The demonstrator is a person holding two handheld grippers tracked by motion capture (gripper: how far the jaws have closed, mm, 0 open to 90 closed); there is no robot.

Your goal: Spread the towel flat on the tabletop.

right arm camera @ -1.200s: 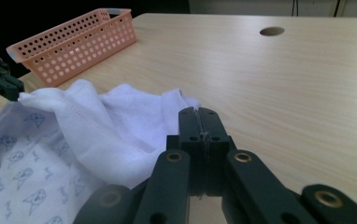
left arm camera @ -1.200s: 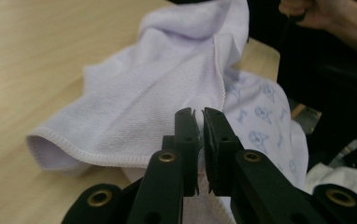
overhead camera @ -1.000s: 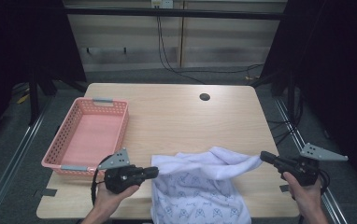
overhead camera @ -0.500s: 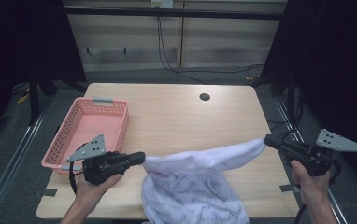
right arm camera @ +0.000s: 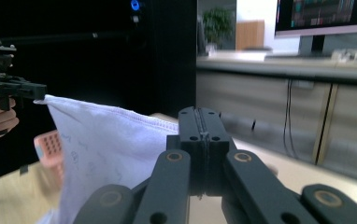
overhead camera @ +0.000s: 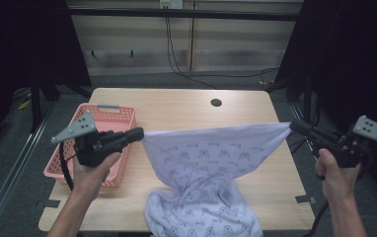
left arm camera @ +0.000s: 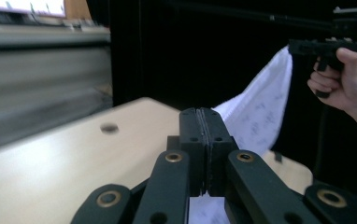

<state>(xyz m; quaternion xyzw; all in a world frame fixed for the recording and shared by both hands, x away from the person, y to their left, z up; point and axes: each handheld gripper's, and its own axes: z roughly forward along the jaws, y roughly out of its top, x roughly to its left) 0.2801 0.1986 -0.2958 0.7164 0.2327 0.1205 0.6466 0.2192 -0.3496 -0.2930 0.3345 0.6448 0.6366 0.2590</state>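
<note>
Nearest you, the lower part of the white printed garment [overhead camera: 204,197] drooped over the front edge of the desk [overhead camera: 186,106], bunched and folded; its upper hem was stretched in the air between your two grippers, above the desk's near half. It read as light, soft, limp cloth: it would sag wherever unsupported and slip if pinched thinly, so the sensible holds were the stitched hem corners, where the fabric is doubled. You had it there. The left gripper [overhead camera: 138,134] had its fingers closed on the left corner of the hem; in the left gripper view the fingers [left arm camera: 200,140] stood pressed together with cloth showing just beyond them, the last of their closing only just done. The right gripper [overhead camera: 295,126] was likewise clamped on the right corner, fingers [right arm camera: 200,140] shut flat with the hem running off from them. Both hands were raised clear of the desk, forearms coming up from the bottom of the high view, grippers pointing inward toward each other and roughly level, the hem taut between them. Left of your left hand [overhead camera: 90,173] sat the pink basket [overhead camera: 58,158], empty as far as visible. Farther off, a dark round hole [overhead camera: 216,102] marked the desk's far side.
</note>
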